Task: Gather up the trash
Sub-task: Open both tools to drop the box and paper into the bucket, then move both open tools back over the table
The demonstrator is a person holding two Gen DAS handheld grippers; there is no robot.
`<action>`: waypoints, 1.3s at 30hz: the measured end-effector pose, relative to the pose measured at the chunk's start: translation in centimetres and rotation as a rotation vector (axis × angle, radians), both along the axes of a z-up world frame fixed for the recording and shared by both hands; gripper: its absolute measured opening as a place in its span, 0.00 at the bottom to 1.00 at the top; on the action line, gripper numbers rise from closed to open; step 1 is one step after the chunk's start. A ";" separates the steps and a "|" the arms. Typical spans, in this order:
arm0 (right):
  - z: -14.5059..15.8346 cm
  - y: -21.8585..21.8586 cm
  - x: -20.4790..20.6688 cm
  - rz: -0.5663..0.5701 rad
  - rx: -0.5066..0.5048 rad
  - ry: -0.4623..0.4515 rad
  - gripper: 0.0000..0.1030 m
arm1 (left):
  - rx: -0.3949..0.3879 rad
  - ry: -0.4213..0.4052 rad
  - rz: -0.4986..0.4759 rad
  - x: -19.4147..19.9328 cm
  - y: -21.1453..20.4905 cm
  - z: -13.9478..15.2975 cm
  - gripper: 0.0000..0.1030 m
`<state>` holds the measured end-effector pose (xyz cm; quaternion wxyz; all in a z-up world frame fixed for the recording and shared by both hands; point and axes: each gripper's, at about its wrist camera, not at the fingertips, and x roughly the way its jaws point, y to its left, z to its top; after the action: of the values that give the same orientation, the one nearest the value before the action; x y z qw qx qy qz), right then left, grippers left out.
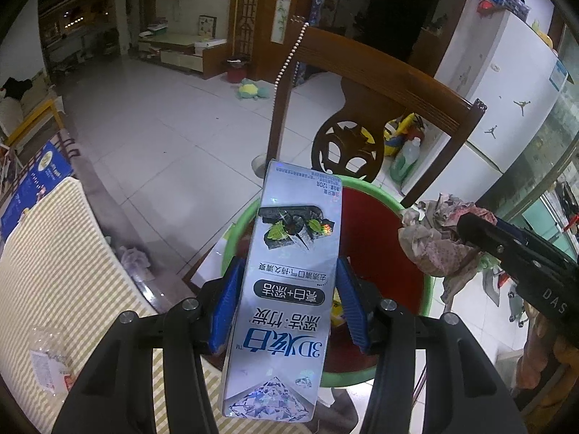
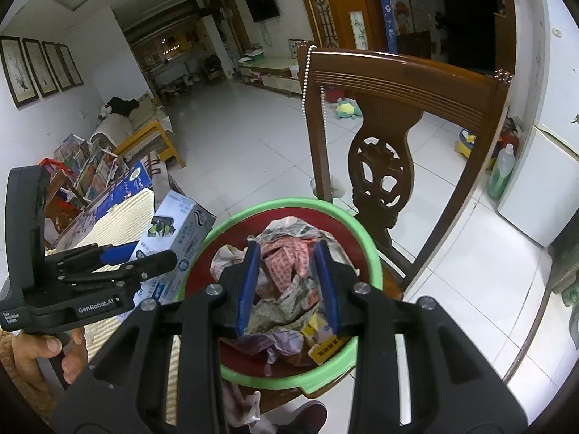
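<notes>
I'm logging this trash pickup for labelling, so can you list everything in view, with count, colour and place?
Toothpaste box: one, silver-blue, clamped in the left gripper above the basin.
Crumpled paper wad: one, pink and newsprint grey, clamped in the right gripper over the basin.
Basin: one, green rim, red inside, on the chair seat, holding paper scraps.
Wooden chair: one, brown, behind the basin.
Bead strand: one, white, hanging off the chair back.
Striped cloth: one, yellow-white, on the table at left.
Plastic bottle: one, clear, on the cloth.
Plush toy: one, green-yellow, on the floor.
Left gripper: black, blue pads.
Right gripper: black, blue pads.
</notes>
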<state>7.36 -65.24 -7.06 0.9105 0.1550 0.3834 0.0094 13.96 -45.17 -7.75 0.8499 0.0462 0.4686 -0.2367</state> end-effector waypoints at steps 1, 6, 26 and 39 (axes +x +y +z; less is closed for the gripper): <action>0.0 -0.1 0.0 0.000 -0.001 0.001 0.31 | -0.001 0.003 -0.003 0.1 -0.2 -0.1 0.48; -0.1 -0.4 0.2 -0.004 -0.001 0.007 0.31 | -0.006 0.014 -0.013 0.5 -0.8 -0.5 0.48; 0.4 1.0 0.3 -0.018 0.018 -0.004 0.48 | -0.042 -0.018 0.001 0.0 1.5 0.8 0.64; 1.1 10.8 0.7 0.116 0.007 0.001 0.53 | -0.092 -0.009 0.217 -3.1 13.9 1.7 0.73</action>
<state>8.05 -54.45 -5.95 0.9076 0.1357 0.3921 0.0634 10.85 -31.29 -6.03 0.8738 -0.0426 0.4558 -0.1643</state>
